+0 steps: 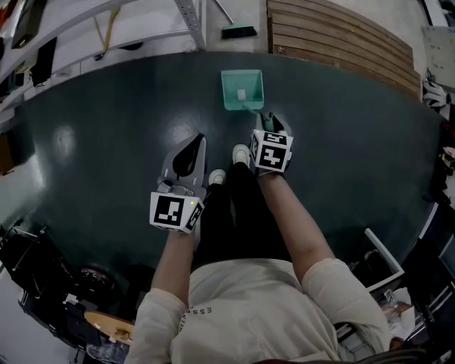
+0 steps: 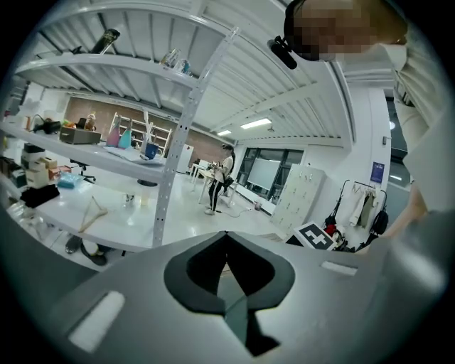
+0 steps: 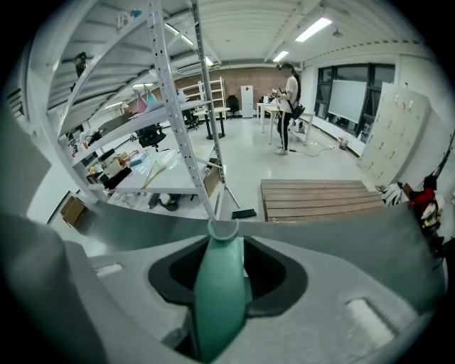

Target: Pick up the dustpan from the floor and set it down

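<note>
The green dustpan [image 1: 242, 89] is on the dark round floor area [image 1: 106, 142], straight ahead of the person's feet. Its mouth faces away from me and its handle [image 1: 254, 109] runs back toward the right tongs. From the head view I cannot tell whether the pan's base sits fully on the floor or hangs just clear of it.

My right gripper [image 1: 269, 119] points steeply down at the handle's end. In the right gripper view the green handle runs up between the two jaws, which stand narrow with a dark pad against it on each side, so they are holding the dustpan by its handle.

My left gripper [image 1: 195, 141] is beside the person's left shoe [image 1: 217, 176], well apart from the dustpan. Its jaws are together with nothing between them.

Beyond the dark area a small black brush [image 1: 238, 31] lies on the pale floor, next to a slatted wooden pallet [image 1: 341, 35]. A white metal shelf rack [image 1: 192, 18] stands to the left of the brush.
</note>
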### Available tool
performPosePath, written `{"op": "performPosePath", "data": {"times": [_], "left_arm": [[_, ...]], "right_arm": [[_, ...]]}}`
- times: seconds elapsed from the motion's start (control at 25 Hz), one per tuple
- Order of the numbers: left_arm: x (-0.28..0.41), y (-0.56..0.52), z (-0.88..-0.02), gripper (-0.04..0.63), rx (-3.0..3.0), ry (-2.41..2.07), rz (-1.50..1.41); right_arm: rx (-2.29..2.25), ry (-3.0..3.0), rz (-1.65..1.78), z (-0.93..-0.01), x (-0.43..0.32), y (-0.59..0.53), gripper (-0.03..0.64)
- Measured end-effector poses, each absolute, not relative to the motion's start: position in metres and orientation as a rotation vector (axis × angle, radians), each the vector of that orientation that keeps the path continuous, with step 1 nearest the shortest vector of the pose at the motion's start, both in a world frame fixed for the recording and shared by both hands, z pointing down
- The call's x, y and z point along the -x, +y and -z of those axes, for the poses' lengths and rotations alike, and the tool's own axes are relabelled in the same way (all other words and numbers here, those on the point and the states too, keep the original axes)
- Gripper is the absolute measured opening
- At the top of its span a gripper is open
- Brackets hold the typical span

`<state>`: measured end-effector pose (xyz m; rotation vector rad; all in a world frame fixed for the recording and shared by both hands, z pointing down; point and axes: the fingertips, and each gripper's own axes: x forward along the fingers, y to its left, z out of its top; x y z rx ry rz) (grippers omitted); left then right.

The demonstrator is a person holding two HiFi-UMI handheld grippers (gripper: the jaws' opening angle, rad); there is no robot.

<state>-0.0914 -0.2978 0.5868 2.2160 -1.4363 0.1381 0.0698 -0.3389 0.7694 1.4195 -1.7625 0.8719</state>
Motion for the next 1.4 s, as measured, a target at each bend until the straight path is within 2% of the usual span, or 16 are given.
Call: {"op": "performPosePath", "data": {"times": [0.16, 0.52, 0.8, 1.04, 1.4], "left_arm": [[0.092, -0.291, -0.580, 0.008, -2.233, -1.420, -0.113], [0.088, -0.261, -0.514, 0.008, -2.373, -1.381, -0.014], [0.073, -0.207, -0.441, 0.008, -2.473, -1.333, 0.031], [0.045, -0.153, -0.392, 0.008, -2.567, -1.330, 0.072], [0.019, -0.044, -0.385, 0.008, -2.539, -1.446, 0.061]], "right_arm": [[-1.434, -1.837, -0.843, -0.756, -0.064, -0.336, 0.204], [-1.583, -2.066, -0.711, -0.629, -0.074, -0.305, 0.202], [-1.739, -2.209, -0.473, -0.493, -0.094, -0.238, 0.000], [-1.718, -2.330, -0.317, -0.437, -0.119, -0.168, -0.008], [-1.578, -2.436, -0.300, -0.432, -0.151, -0.050, -0.009]]}}
